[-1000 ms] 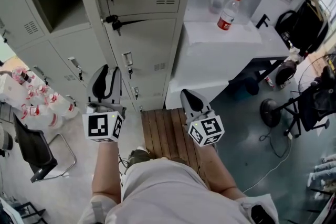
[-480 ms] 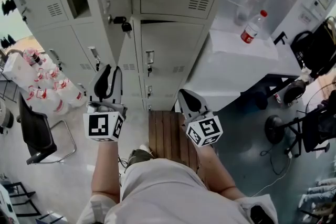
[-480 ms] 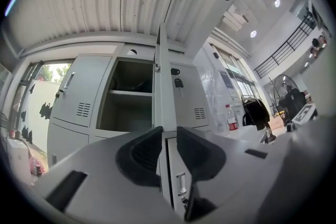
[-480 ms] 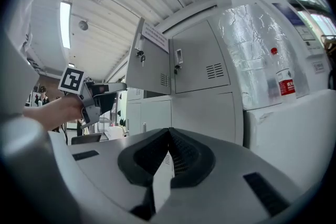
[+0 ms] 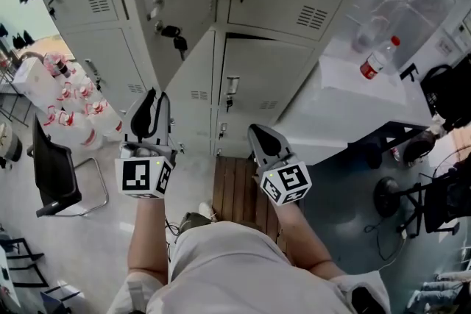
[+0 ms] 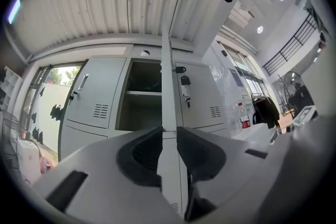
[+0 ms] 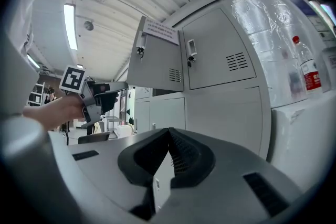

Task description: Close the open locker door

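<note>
While the locker door [image 5: 184,0] stands swung outward from the upper row of the grey locker bank [image 5: 268,95], both tongs are held up before it, and neither is in contact with it. The left tongs [image 5: 152,95] are seen at 9 o'clock of the head view's centre, with the door at 12 o'clock from them and apart from them. Their jaws are parted by a narrow gap and nothing is gripped. In the left gripper view the door is presented edge-on, in line with that gap but beyond it. The open compartment [image 6: 140,110] with its shelf is exposed at 11 o'clock of the jaws. The right tongs [image 5: 255,130] are held at 6 o'clock of the centre. Their jaw tips are closed together on nothing. A bunch of keys [image 5: 175,37] is seen hanging at the door's lock, and a white notice [image 7: 160,30] is fixed near the door's upper edge. At 2 o'clock, a clear bottle [image 5: 379,59] with a red cap is stood upright on a white worktop [image 5: 346,106] beside the lockers. A slatted wooden platform [image 5: 235,184] is laid on the floor between the two tongs. A black chair [image 5: 55,176] is placed at 8 o'clock.
</note>
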{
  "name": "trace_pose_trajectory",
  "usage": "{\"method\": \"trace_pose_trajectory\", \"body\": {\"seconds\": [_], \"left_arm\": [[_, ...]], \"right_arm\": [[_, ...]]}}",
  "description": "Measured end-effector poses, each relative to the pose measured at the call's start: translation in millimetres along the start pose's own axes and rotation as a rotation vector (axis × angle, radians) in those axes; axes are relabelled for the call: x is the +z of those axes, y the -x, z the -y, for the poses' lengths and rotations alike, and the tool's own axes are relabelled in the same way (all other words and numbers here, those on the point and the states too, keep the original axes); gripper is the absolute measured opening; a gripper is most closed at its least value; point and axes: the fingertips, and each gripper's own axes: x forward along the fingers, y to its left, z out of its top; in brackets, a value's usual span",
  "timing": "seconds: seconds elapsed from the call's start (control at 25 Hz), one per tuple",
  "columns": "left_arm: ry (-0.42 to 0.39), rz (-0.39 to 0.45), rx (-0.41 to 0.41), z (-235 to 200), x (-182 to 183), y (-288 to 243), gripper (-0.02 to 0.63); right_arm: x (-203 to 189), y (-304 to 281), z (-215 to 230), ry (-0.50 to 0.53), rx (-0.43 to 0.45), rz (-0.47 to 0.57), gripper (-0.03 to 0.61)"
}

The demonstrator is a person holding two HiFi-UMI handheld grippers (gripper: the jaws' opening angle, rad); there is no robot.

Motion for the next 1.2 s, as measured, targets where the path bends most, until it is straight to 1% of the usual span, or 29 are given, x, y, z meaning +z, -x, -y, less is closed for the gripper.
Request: {"method": "trace_pose_trajectory", "body": {"seconds": [0.2, 0.32, 0.56, 0.72, 0.92, 1.04, 1.2], "left_arm": [[0.006, 0.003, 0.046, -26.9, -3.9, -1.5, 0.078], [0.007, 0.009, 0.065, -41.8, -5.3, -4.1, 0.046], [0.006, 0.010, 0.083, -62.3, -9.3, -11.3, 0.040], [0.007, 0.007, 0.079, -71.4, -11.0, -16.0, 0.035], [-0.008, -0.007, 0.090, -81.1, -12.9, -19.7, 0.035], [-0.013, -0.013, 0.113, -86.2, -14.8, -23.6, 0.034], [-0.019, -0.015, 0.165, -96.8, -16.7, -28.7, 0.032]], "right_arm": [[1.4, -26.3, -10.0, 0.018, 0.044, -0.011, 0.012], [2.8, -41.8, -13.4, 0.030, 0.063, -0.012, 0.012], [0.6, -67.1, -17.5, 0.035, 0.094, -0.016, 0.012], [-3.4, -83.4, -22.7, 0.031, 0.113, -0.022, 0.012], [-6.6, -101.2, -33.4, 0.022, 0.163, -0.028, 0.012], [-7.2, -113.4, -33.6, 0.015, 0.195, -0.029, 0.012], [-3.8, -132.0, -32.0, 0.015, 0.246, -0.021, 0.012]]}}
